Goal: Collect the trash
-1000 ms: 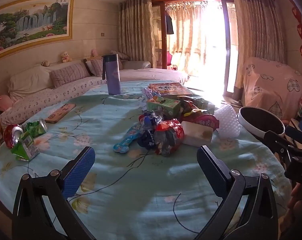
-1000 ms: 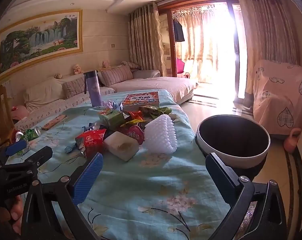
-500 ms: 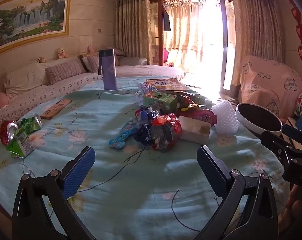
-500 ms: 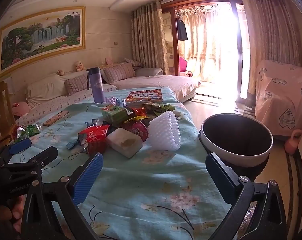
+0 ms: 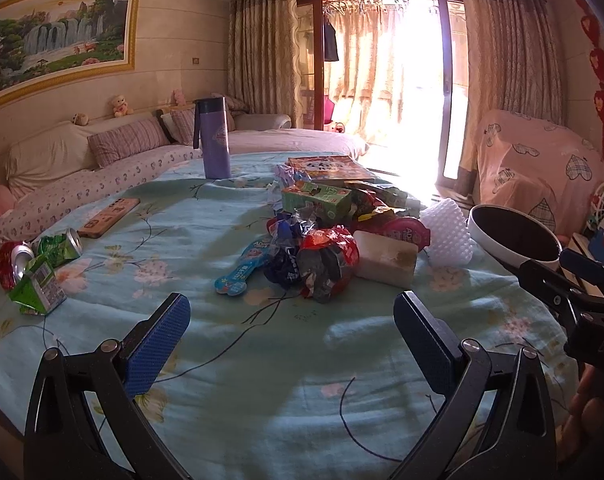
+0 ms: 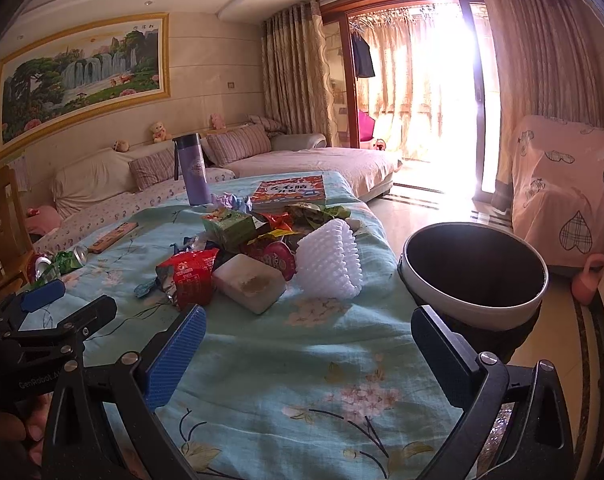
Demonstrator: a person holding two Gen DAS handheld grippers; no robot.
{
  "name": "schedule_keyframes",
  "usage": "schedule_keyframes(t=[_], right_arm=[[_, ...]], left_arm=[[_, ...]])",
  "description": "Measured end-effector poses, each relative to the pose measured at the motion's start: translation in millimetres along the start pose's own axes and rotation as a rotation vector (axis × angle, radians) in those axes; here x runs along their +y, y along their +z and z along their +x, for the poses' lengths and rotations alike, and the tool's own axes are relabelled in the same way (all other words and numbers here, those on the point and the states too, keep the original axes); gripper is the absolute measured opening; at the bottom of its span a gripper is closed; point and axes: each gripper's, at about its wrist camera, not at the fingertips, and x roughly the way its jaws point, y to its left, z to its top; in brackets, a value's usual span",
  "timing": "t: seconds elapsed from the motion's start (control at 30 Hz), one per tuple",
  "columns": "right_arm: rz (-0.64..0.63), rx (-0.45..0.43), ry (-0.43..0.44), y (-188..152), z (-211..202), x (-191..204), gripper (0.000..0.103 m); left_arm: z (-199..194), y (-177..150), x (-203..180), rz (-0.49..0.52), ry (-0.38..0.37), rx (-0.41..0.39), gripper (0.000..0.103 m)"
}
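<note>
A heap of trash lies mid-table: a crumpled red wrapper (image 5: 327,254) (image 6: 192,276), a white block (image 5: 385,257) (image 6: 249,282), a white foam net (image 5: 447,234) (image 6: 329,264), a green carton (image 5: 315,200) (image 6: 228,226) and a blue wrapper (image 5: 238,272). Crushed cans and a green carton (image 5: 36,260) lie at the left edge. A white-rimmed trash bin (image 6: 475,276) (image 5: 513,236) stands off the table's right side. My left gripper (image 5: 292,332) is open and empty, short of the heap. My right gripper (image 6: 307,354) is open and empty, between table and bin.
The table wears a light blue flowered cloth (image 5: 230,360). A purple flask (image 5: 214,142), a colourful book (image 5: 329,168) and a wooden strip (image 5: 108,218) are also on it. A sofa (image 6: 142,184) runs behind; a covered armchair (image 6: 565,192) stands at the right.
Both grippers have moved slightly closer to the heap and the view has shifted a little. Both stay open and nothing has been picked up.
</note>
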Motion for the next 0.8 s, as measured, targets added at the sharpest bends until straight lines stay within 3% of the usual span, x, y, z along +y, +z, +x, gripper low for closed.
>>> schedule_keyframes(t=[0.8], right_arm=[[0.013, 0.020, 0.027, -0.4, 3.5, -1.6, 0.103]], left_arm=[[5.0, -1.9, -0.7, 0.004, -0.015, 0.017, 0.103]])
